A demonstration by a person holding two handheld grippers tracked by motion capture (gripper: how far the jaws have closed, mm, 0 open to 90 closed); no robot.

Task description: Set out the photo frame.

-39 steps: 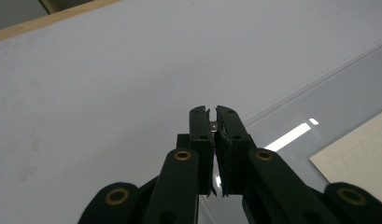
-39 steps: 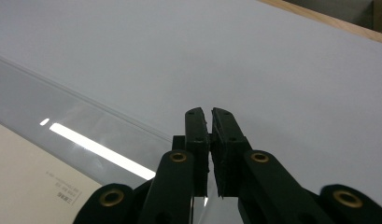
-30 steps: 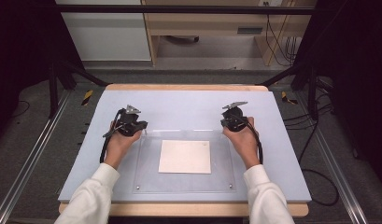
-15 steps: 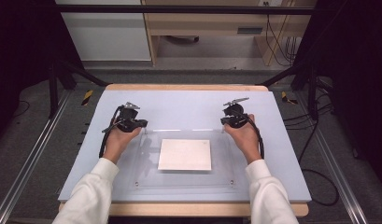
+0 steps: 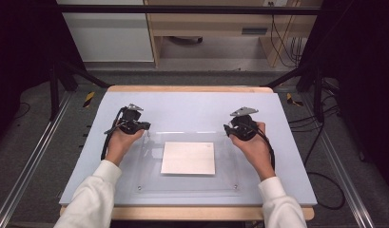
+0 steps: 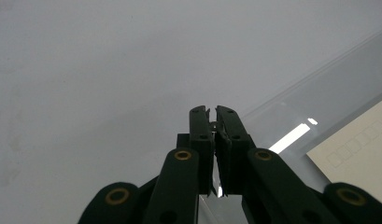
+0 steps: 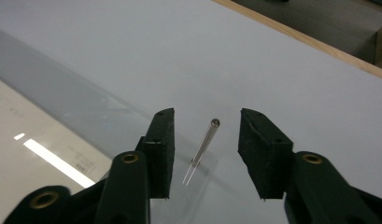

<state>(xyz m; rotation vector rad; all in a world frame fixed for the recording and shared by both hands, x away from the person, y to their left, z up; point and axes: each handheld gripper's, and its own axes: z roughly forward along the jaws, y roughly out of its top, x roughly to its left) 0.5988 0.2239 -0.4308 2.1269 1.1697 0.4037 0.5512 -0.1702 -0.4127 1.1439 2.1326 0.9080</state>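
So the thing that just changed: the right gripper (image 7: 206,114) has just been opening its jaws. They're apart now, with the pin (image 7: 203,147) between them, and neither pad is touching it. The pin is a thin metal rod with a small round head. In the right gripper view it rises from the corner of the clear sheet (image 5: 149,175) and leans toward 1 o'clock. I can't tell whether it's seated in a hole or just resting there.

In the high view that corner is at about 1 o'clock from the white card (image 5: 188,157), and the right gripper (image 5: 227,128) is right there.

The left gripper (image 5: 145,128) hasn't moved from a second ago. It's at the sheet's far-left corner, about 10 o'clock from the card. In its own view the left gripper (image 6: 212,109) has its jaws together. There might be something tiny pinched at the tips, but I can't make it out.

My read is that the right side has let go of its pin, so that corner looks done. The left side looks like it's mid-placement or holding the sheet steady. The card is in the middle of the sheet, square to it, on the mat (image 5: 192,109).
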